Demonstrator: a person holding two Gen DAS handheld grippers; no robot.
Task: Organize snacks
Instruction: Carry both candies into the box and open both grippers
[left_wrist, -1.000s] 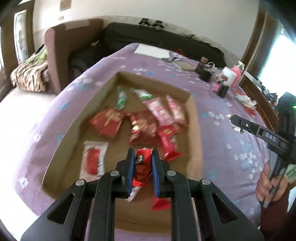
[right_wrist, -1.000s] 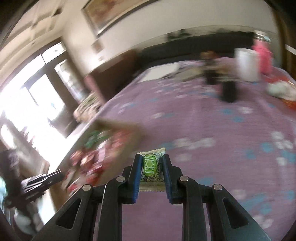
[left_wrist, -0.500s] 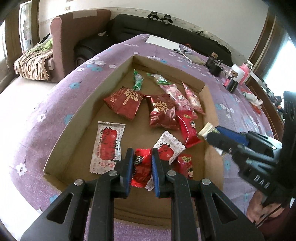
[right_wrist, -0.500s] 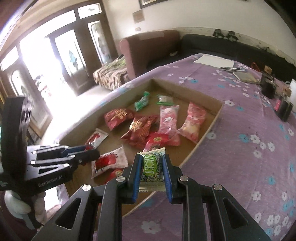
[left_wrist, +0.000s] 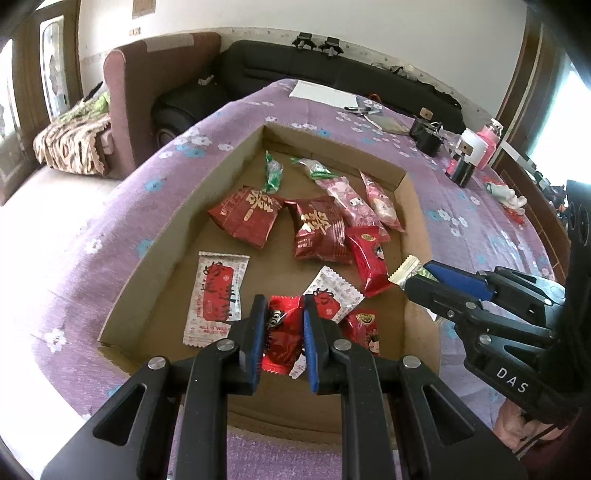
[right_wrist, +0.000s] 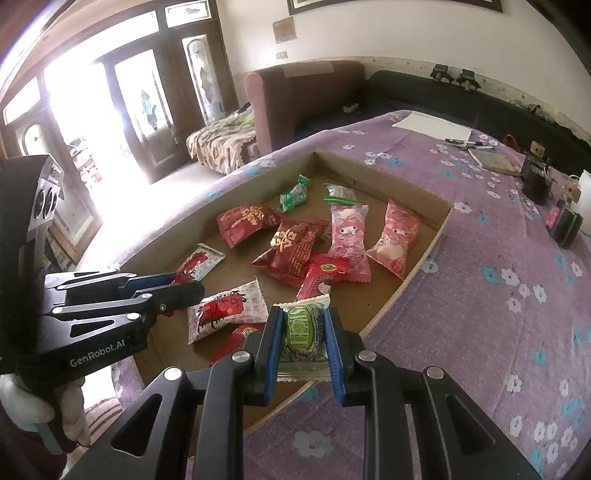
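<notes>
left gripper (left_wrist: 284, 332): clamped on a red snack packet (left_wrist: 282, 338), held over the near end of the cardboard tray (left_wrist: 236, 162), probably so it could be dropped in with the other red ones.
right gripper (right_wrist: 301, 347): closed on a green-and-white candy (right_wrist: 303, 338), poised over the tray's near right edge, apparently waiting to be set down inside.
tray contents: red packets (left_wrist: 245, 216) grouped mid-tray, pink packets (right_wrist: 349, 236) to the right, green wrapped sweets (right_wrist: 293, 195) at the far end; it looked like sorting by colour, though that was a judgement.
tray position: it lay flat on the purple flowered cloth (right_wrist: 517, 295), within reach of both hands.
hidden: the lower part of each held packet sat behind the fingers, and a small red packet (left_wrist: 364, 328) was partly covered by the left gripper.
hard to read: the print on most wrappers was too small; whether the held packets touched the tray floor could not be told.
</notes>
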